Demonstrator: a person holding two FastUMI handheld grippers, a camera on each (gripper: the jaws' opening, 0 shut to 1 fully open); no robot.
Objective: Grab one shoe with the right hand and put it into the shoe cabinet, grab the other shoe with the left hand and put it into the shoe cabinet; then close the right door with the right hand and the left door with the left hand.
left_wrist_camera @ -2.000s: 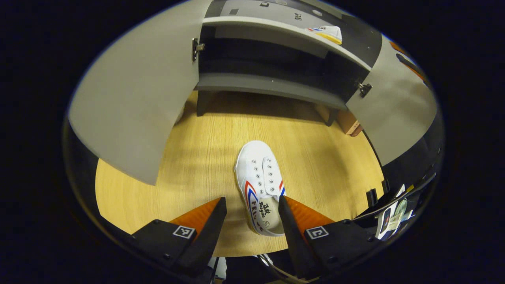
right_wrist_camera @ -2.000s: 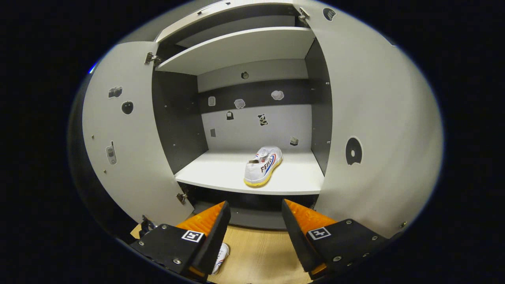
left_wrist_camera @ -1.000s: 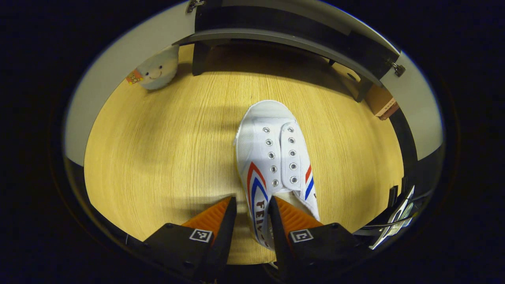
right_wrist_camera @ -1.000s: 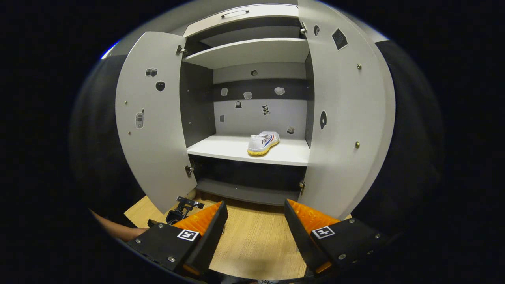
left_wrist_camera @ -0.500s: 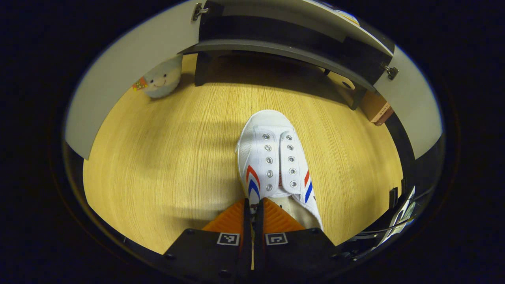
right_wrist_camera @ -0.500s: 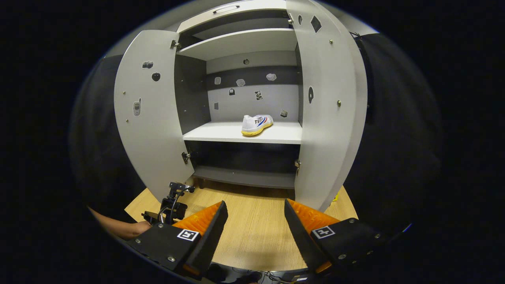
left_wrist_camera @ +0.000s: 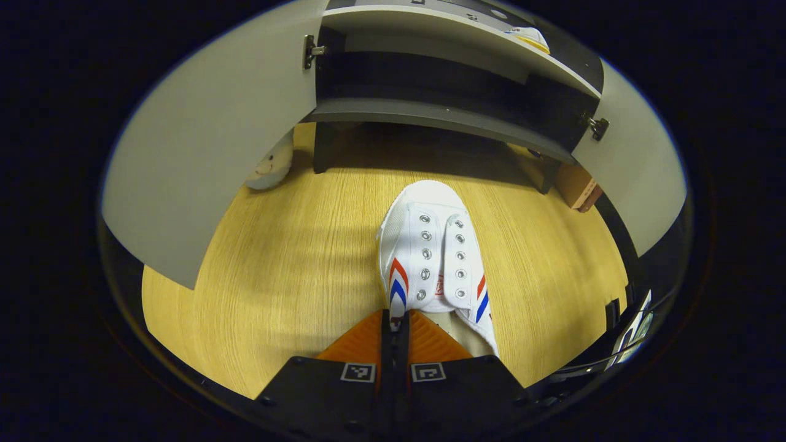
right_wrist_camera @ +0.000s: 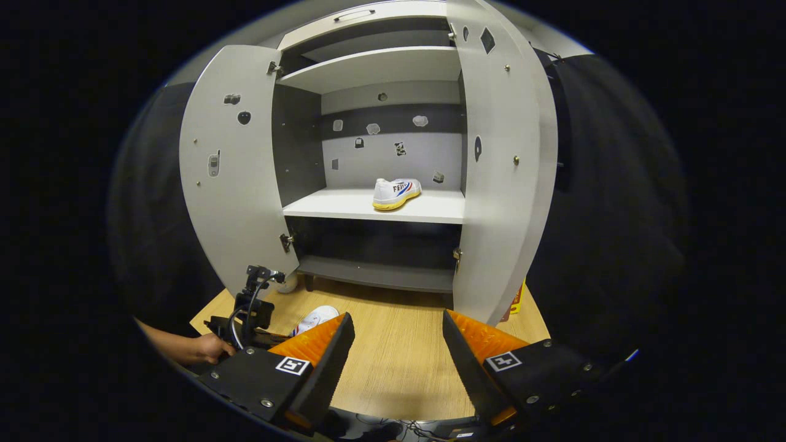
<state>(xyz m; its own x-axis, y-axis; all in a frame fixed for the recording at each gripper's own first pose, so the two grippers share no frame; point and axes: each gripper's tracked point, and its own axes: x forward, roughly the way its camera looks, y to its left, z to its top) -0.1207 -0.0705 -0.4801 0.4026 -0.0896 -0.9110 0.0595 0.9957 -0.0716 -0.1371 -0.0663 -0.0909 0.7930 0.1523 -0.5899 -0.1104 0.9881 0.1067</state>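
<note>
Partial "FEI…" lettering on shelved shoe [right_wrist_camera: 396,193]

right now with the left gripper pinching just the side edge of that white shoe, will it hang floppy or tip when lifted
Probably it sags: the left gripper pinches only the thin canvas collar of the shoe, which looks soft. Likely nose-down tilt, since the toe reaches far past the grip. It looks light, so the closed jaws should hold, though lace-less flaps may gape.

White canvas shoe [left_wrist_camera: 433,258] with metal eyelets, matt grey cabinet doors [right_wrist_camera: 230,166], pale wood-grain floor [left_wrist_camera: 295,258], ribbed orange jaws.
</note>
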